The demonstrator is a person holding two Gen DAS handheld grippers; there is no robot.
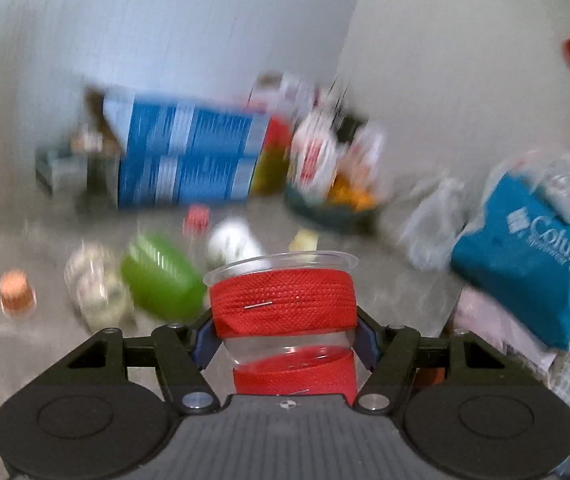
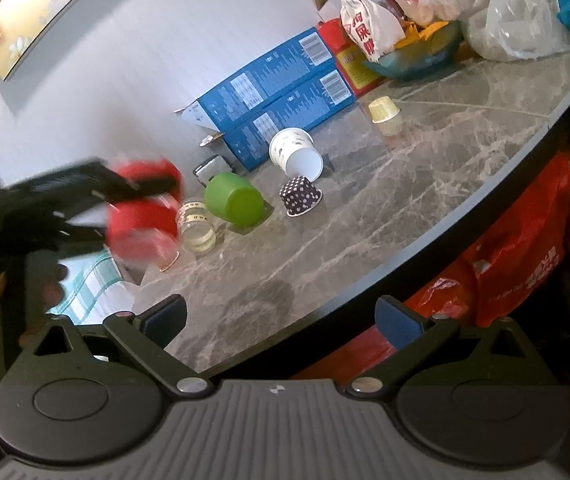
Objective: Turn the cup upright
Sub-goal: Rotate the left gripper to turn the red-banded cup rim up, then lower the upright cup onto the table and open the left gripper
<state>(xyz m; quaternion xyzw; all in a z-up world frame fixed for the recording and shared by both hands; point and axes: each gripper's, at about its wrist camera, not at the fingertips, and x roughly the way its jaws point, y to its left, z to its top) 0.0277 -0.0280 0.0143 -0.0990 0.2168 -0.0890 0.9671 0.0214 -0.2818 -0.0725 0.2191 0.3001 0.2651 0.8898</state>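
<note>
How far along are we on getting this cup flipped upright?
Done: the left gripper has clamped the clear cup with red bands and lifted it; its rim faces up in the left wrist view.
In hand: the blurred frames suggest it is mid-swing.
Left: set it on the marble table and release. The right gripper hangs open at the table edge.

Green cup [image 2: 234, 204] as landmark, lying on its side on the table [image 2: 425, 184]. Just left of it a glass jar [image 2: 196, 229], nearly touching. Right of it a dotted cup [image 2: 300, 196], behind that a white cup [image 2: 295, 153] on its side. Blue boxes [image 2: 281, 100] wall off the back. Yellow cup [image 2: 383, 110] stands far right, apart. In front of the green cup, toward the table edge, bare marble gives wide passage.
</note>
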